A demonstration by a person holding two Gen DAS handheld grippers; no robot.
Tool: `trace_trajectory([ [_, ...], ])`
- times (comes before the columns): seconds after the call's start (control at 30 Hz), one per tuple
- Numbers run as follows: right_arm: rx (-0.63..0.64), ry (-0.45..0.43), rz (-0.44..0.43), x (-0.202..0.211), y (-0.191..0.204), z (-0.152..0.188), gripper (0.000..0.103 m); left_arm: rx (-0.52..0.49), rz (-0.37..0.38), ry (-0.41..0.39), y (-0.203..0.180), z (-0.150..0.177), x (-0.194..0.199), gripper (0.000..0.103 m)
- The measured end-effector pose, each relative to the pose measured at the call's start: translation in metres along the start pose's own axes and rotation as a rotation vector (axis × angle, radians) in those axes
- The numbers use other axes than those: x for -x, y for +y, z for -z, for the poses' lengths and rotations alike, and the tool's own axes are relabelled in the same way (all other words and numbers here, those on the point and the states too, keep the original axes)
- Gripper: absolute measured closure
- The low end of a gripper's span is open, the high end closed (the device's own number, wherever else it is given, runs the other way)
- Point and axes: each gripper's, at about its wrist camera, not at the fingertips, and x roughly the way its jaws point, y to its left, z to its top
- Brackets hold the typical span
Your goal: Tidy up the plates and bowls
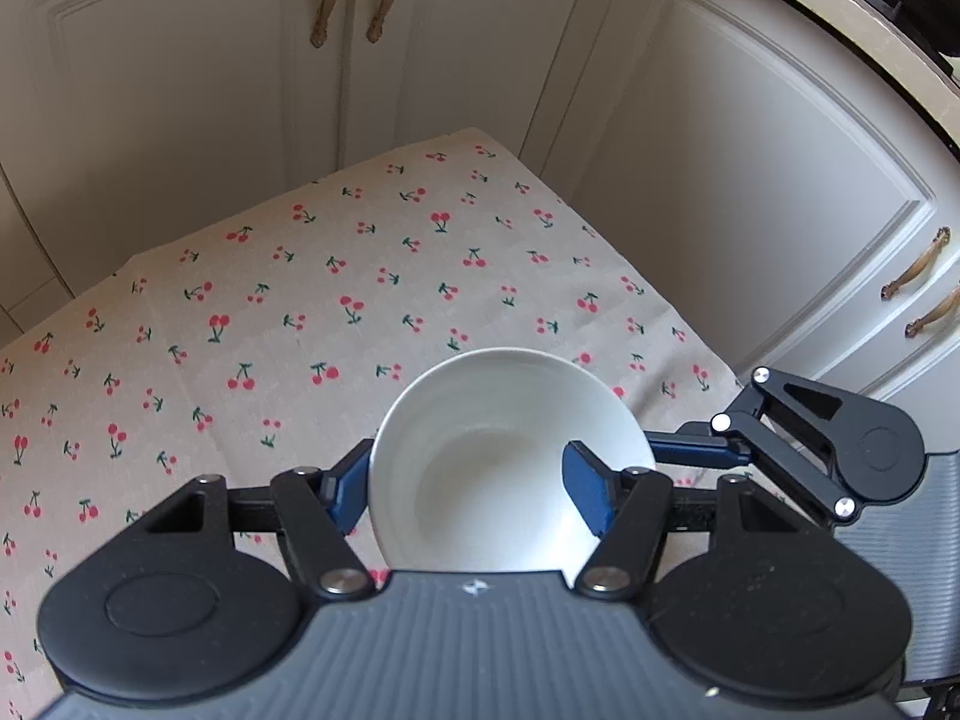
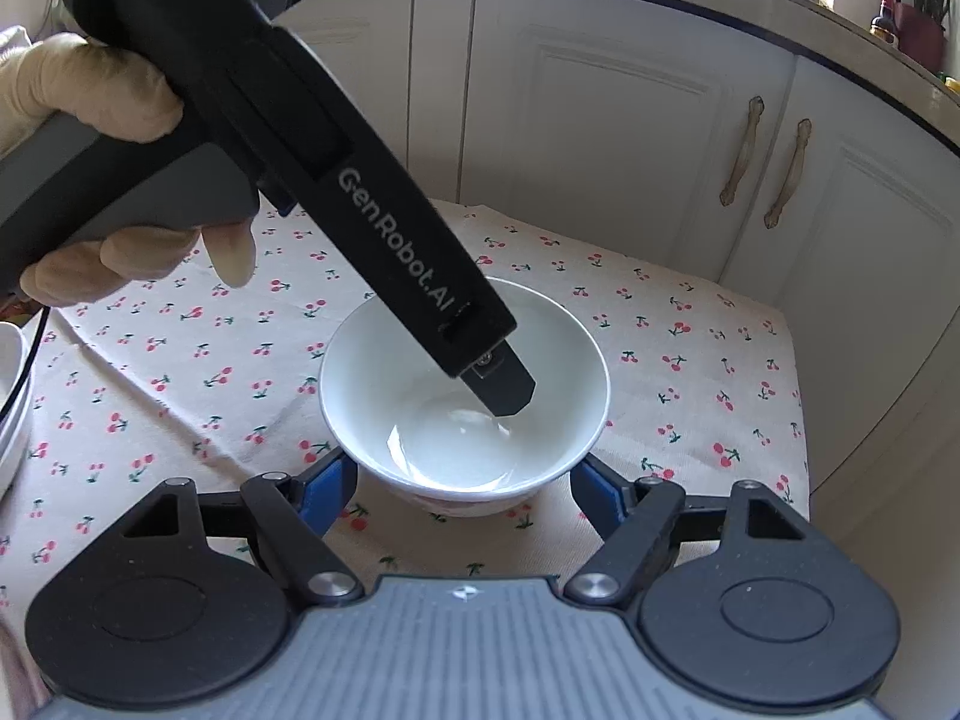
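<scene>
A white bowl [image 2: 462, 384] stands upright on the cherry-print tablecloth [image 2: 690, 330]. My left gripper [image 1: 468, 486] comes down on it from the upper left and straddles its wall: one blue finger [image 1: 345, 489] sits outside the rim, and the other finger [image 2: 507, 387] reaches down inside to the bowl's floor. It is shut on the bowl. My right gripper [image 2: 462, 489] stands open at the bowl's near side, a blue finger on each side of the foot with a small gap to it. One of the right gripper's fingers [image 1: 690, 453] shows by the bowl's rim in the left wrist view.
A gloved hand [image 2: 90, 90] holds the left gripper's handle. White dishes [image 2: 9, 396] stand stacked at the left table edge. Cream cabinet doors [image 2: 600, 138] close in behind and to the right of the table. The cloth's far edge [image 1: 468, 138] drops off near them.
</scene>
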Motion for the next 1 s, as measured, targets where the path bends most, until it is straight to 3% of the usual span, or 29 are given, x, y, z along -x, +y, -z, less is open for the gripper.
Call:
trace_trajectory([
  [0.37,0.005,-0.014,-0.003,0.039,0.018,0.004,0.021,-0.035,0.007,-0.032,-0.024,0.017,0.038,0.038],
  [1.0,0.026,-0.015,0.002,0.119,0.073,0.022,0.021,-0.092,0.003,-0.083,-0.081,0.076,0.112,0.038],
])
